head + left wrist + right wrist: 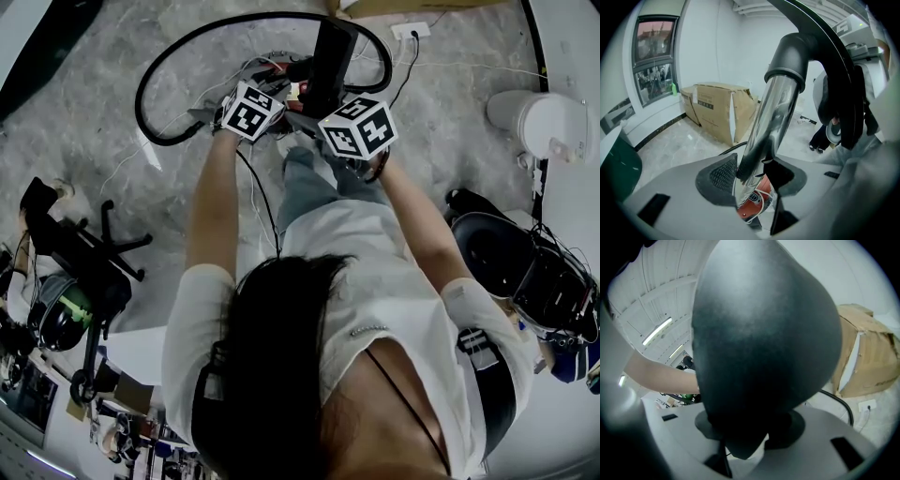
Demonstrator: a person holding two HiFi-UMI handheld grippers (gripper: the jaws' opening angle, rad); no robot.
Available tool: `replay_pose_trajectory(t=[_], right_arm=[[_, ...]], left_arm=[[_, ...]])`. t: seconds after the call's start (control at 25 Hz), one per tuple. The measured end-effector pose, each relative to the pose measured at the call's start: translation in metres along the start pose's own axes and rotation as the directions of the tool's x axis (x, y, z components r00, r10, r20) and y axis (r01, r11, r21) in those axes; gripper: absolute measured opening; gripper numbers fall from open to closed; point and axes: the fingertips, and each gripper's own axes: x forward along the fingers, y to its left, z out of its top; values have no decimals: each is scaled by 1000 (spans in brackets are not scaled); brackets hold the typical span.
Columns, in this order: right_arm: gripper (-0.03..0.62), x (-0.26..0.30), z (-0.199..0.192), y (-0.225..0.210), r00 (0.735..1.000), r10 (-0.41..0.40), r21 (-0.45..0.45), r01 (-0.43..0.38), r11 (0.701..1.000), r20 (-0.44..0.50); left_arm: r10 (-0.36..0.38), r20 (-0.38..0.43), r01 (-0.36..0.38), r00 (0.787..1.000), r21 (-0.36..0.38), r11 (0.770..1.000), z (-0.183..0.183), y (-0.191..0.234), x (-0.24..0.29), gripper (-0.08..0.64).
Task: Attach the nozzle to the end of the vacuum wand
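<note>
Okay — left claw [752,180] clamps the chrome wand [771,117] low down. Right claw [750,427] sits part open around the black nozzle [764,343], pads loose. One hose [142,94] loops beyond both claws, one office chair [84,253] at left, one cardboard box [719,110] by the wall — bare floor [94,150] between.

The left forearm [214,202] and the right forearm [417,220] were stretched forward and downward, both bare. The two grippers were held close side by side and angled down. The left gripper [752,176] was clamped on the vacuum wand [771,117]. The nozzle [764,348] was flanked by the jaws of the right gripper [750,430], but pad contact could not be made out.
</note>
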Motion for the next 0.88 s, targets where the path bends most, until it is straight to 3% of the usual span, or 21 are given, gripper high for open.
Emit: replay_pose_trajectory(t=[0.12, 0.36, 0.72, 0.88], right_arm=[[189, -1, -2, -1, 1000, 5, -10, -5, 1000, -10], [278, -3, -2, -3, 1000, 6, -11, -6, 1000, 21], [323, -4, 2, -2, 999, 23, -32, -21, 999, 41], [333, -7, 3, -8, 999, -12, -42, 15, 999, 52]], left_arm=[[6, 2, -6, 1000, -4, 1000, 1, 0, 0, 181], [12, -2, -12, 1000, -9, 1000, 0, -2, 0, 183], [21, -15, -22, 1000, -16, 1000, -5, -2, -2, 184], [31, -22, -32, 999, -18, 999, -5, -1, -3, 186]])
